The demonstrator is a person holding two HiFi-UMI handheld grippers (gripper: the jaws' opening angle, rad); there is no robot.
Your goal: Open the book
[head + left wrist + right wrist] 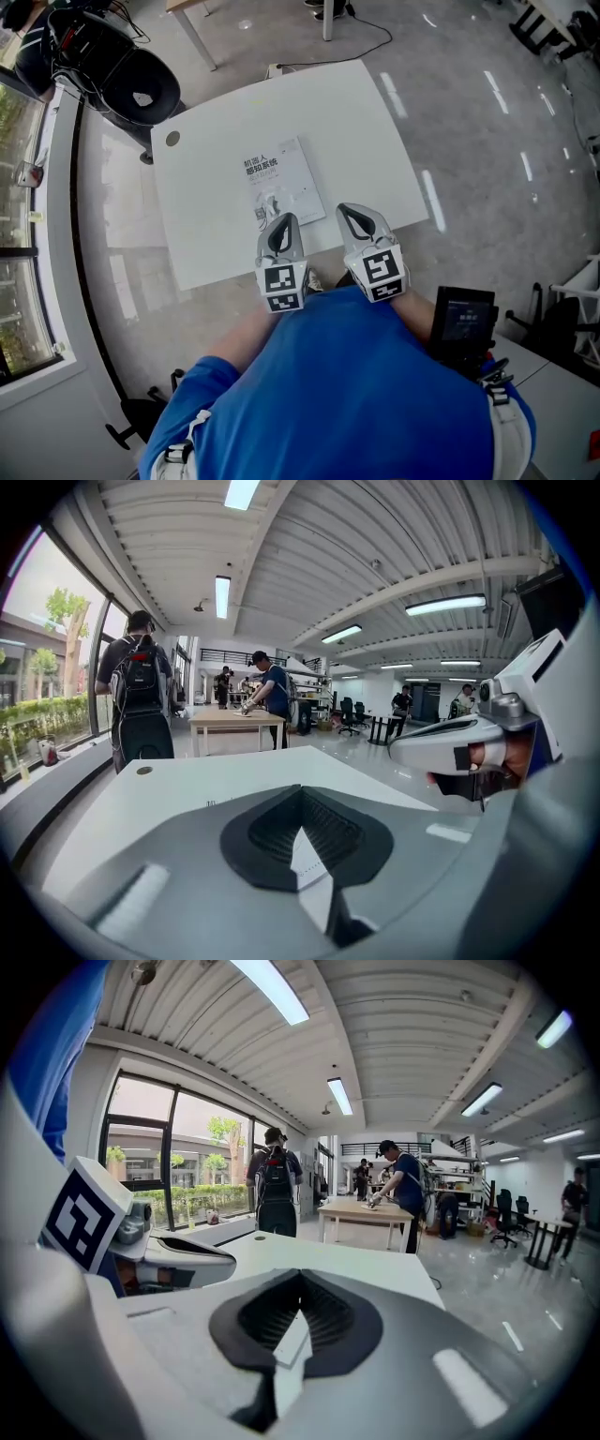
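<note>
A closed book (281,180) with a pale cover and dark print lies flat on the white table (356,122), near its front edge. My left gripper (287,218) is shut and empty, with its tip over the book's near edge. My right gripper (349,208) hovers just right of the book's near right corner, its jaws together and holding nothing. In the left gripper view the shut jaws (300,791) point across the tabletop, with the right gripper (450,742) alongside. In the right gripper view the closed jaws (298,1275) face the table, and the left gripper (178,1255) is at the left.
A black office chair (141,84) stands beyond the table's far left corner, and a round cable hole (172,139) sits in that corner. A black device (461,323) is at my right hip. Several people stand around a wooden table (234,719) farther back.
</note>
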